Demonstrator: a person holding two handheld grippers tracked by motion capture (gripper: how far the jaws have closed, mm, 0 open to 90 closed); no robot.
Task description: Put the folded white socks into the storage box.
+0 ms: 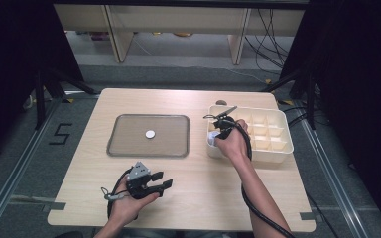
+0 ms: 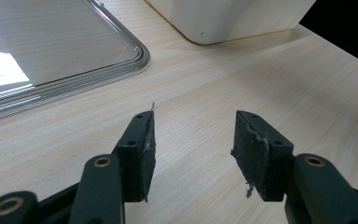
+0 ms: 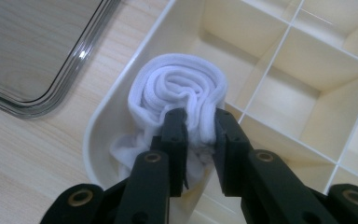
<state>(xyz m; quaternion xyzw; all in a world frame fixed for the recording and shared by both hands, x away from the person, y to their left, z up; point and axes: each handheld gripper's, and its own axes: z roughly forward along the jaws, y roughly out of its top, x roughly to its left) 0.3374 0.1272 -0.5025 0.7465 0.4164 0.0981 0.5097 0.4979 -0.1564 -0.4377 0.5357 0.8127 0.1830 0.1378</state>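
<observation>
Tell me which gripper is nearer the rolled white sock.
Right. The right gripper pinches the rolled white sock in the divider box; the left gripper rests apart, open, on the table.

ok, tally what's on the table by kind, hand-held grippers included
hand-held gripper: 2, left with its jaws apart on nothing, right pinching the sock
tray: 1
white disc on the tray: 1
divided box: 1
rolled white sock in the box's corner compartment: 1
Total: 6
</observation>
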